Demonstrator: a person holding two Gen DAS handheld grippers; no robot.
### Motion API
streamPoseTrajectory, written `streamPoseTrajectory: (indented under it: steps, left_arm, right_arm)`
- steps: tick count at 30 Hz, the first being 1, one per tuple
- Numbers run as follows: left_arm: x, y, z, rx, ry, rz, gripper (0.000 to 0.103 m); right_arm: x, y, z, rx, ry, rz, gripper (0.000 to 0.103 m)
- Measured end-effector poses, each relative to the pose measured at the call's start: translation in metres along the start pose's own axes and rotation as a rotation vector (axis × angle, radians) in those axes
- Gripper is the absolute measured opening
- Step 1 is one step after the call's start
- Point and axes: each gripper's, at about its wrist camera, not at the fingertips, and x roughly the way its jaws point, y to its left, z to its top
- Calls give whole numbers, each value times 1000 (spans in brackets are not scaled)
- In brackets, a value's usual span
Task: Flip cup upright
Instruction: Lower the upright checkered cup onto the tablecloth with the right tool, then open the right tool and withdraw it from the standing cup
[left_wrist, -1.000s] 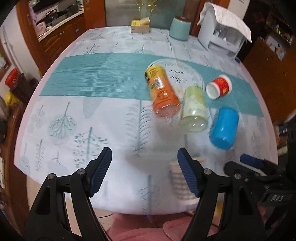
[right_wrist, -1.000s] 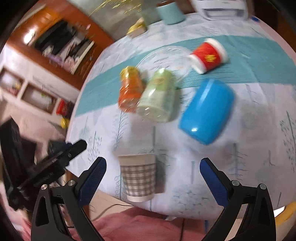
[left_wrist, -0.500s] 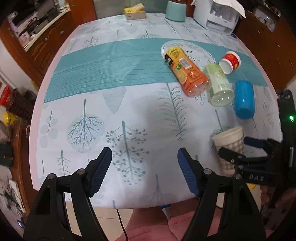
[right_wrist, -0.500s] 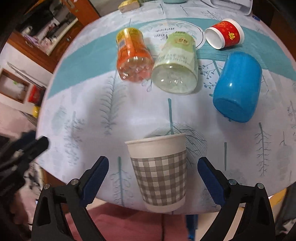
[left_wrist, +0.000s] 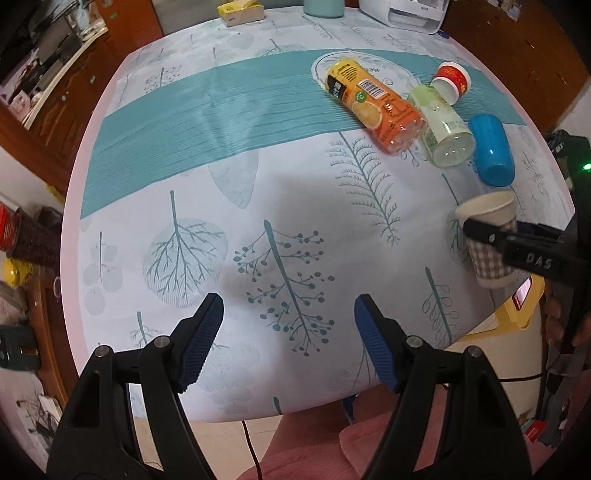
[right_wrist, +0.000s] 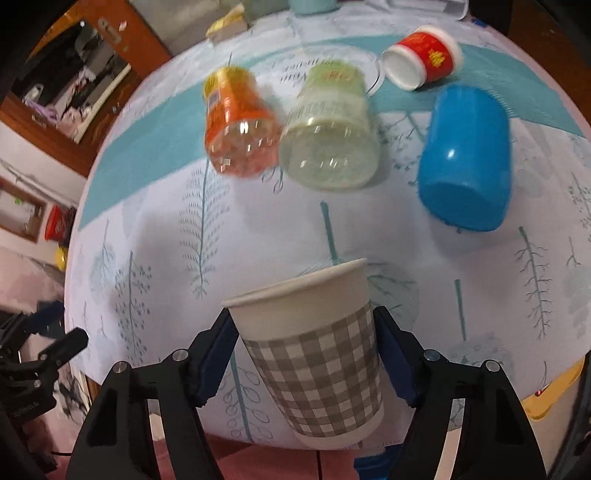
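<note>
A grey-checked paper cup (right_wrist: 314, 354) stands mouth-up, tilted slightly, between the fingers of my right gripper (right_wrist: 303, 354), which is shut on its sides near the table's front edge. The cup also shows in the left wrist view (left_wrist: 487, 236) at the right, with the right gripper's finger across it. My left gripper (left_wrist: 288, 343) is open and empty, over the front left part of the tablecloth (left_wrist: 221, 206).
Lying on their sides beyond the cup: an orange bottle (right_wrist: 236, 133), a pale green bottle (right_wrist: 328, 140), a blue cup (right_wrist: 465, 158) and a red-and-white cup (right_wrist: 424, 59). A white appliance (left_wrist: 402, 11) and a teal canister stand at the far edge.
My right gripper has closed from wide open onto the checked cup. My left gripper has swung left and back, so the cup and bottles sit farther right in its view.
</note>
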Motion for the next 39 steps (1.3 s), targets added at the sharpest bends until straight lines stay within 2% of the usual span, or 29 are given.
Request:
streamPoseTrajectory:
  steps: [2,4,10,13,14,16,23,29,36,39]
  left_arm:
    - [-1,-2,2,16,-4,-7,71]
    - [-3,-4,4,26,-11,-12,71]
    - [-11,-13,9,70,-46,-21,71]
    - [-14,-17,10,100,-56,-17,71]
    - [-15,-19,10,109,-58,-13,71]
    - [-16,-20,9,121,-62,-8,71]
    - [-16,-19,8,134,-60,-10,71]
    - [-10,-28,11,120,-26,-66,71]
    - [4,-53,15,73,10,-113,71]
    - [12,-69,15,48,30,-103,71]
  right_arm:
    - [-16,-2,-2,-2,-86,21,73]
    - [-34,-2,-9,-43,-221,56,72]
    - [-40,3,-42,-111,-483,-24,72]
    - [-30,-3,-60,-96,-544,-63,72]
    - [-25,-6,-66,-81,-560,-69,67]
    - [-22,-7,-76,-67,-589,-92,66]
    - [-6,-13,-100,-43,-525,-93,66]
    - [3,-20,-117,-30,-442,-102,66]
    - [-7,-60,-125,88,-297,-113,67]
    - [-16,-87,-120,170,-223,-47,67]
